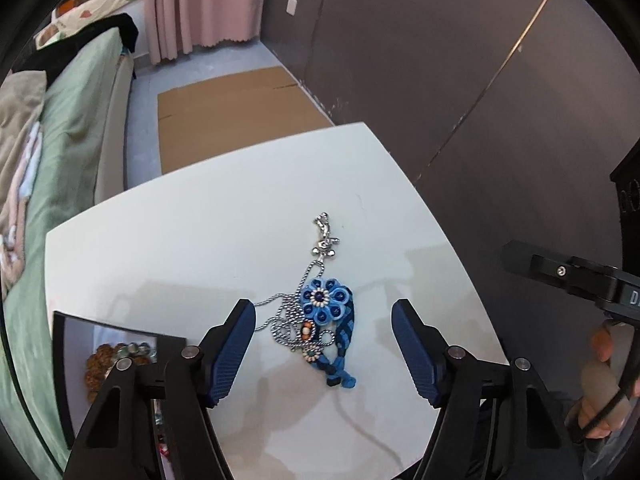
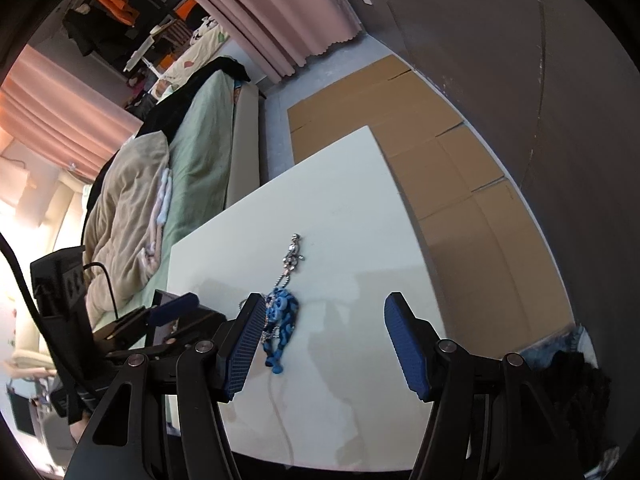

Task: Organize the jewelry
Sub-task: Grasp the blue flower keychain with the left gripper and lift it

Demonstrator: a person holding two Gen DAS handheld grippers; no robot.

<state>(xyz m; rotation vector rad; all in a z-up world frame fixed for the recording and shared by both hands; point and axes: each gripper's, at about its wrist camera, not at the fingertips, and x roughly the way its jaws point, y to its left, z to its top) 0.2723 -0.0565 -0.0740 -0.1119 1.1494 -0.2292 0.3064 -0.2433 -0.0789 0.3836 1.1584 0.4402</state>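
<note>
A blue braided bracelet with a beaded flower lies on the white table, tangled with a silver chain that ends in a clasp. My left gripper is open above it; the bracelet shows between the blue pads, which stay clear of it. At the lower left a black-rimmed box holds brown beads. In the right wrist view the bracelet lies just beside the left finger of my right gripper, which is open and holds nothing.
A bed with a green sheet runs along the table's left side. Flattened cardboard covers the floor beyond the table, with a grey wall to the right. A hand holds the other gripper at the right edge.
</note>
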